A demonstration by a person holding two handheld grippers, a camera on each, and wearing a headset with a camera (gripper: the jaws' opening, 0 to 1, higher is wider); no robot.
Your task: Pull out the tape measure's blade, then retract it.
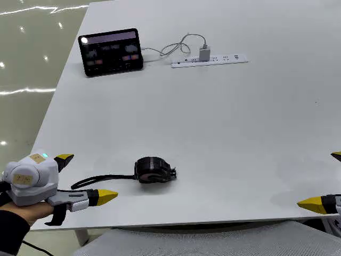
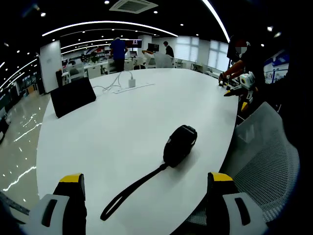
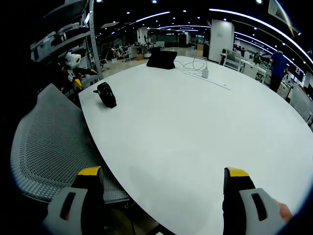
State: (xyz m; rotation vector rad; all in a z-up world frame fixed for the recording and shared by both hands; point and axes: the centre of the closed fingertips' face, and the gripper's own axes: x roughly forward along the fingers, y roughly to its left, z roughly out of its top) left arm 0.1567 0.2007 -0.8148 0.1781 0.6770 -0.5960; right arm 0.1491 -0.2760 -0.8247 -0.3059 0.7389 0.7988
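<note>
Black tape measure (image 1: pixel 153 170), lower centre on white desk (image 1: pixel 224 122); left claw (image 1: pixel 88 176) and right claw (image 1: pixel 321 180) both released, apart from it.

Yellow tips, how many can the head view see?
4. Two are on the left gripper at the near left of the table, two on the right gripper at the near right; one is partly cut off.

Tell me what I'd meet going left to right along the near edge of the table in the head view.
Left gripper → tape measure → right gripper.
</note>
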